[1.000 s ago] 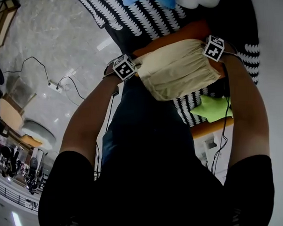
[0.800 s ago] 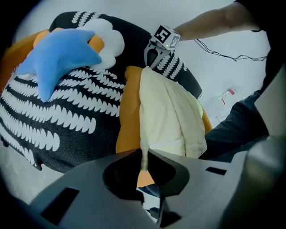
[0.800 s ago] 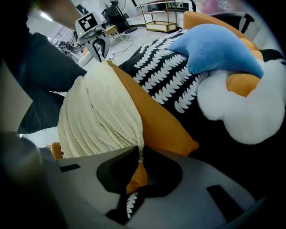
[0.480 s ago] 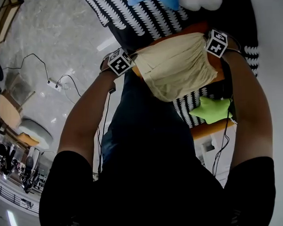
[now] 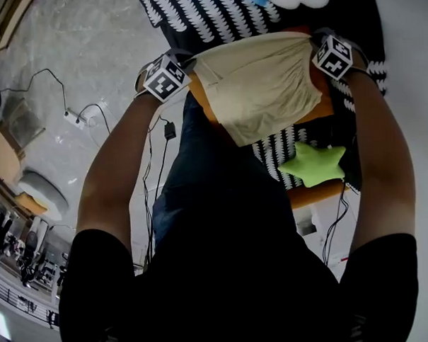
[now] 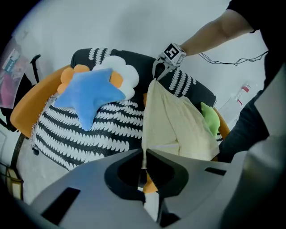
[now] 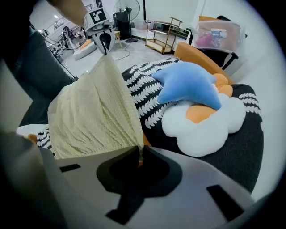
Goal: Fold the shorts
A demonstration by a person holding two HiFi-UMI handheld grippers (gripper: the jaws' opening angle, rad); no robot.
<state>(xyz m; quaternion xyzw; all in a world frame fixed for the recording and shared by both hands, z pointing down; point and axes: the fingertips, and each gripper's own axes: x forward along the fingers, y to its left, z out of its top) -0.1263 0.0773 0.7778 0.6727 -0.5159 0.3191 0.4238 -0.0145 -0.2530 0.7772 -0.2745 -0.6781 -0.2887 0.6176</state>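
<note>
Shifted up-frame since a second ago, above striped chair (image 5: 214,21) largely hidden behind torso: cream shorts (image 5: 256,87), hung by waistband corners. Clamped on one corner: left gripper (image 6: 144,161). Just closed on the other corner: right gripper (image 7: 139,157). Fingertips indistinct in head view.

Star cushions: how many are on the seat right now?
2. The blue star cushion lies against the white flower cushion; the green star cushion sits at the other end of the seat, beside the hanging shorts. The shorts may hide others.
</note>
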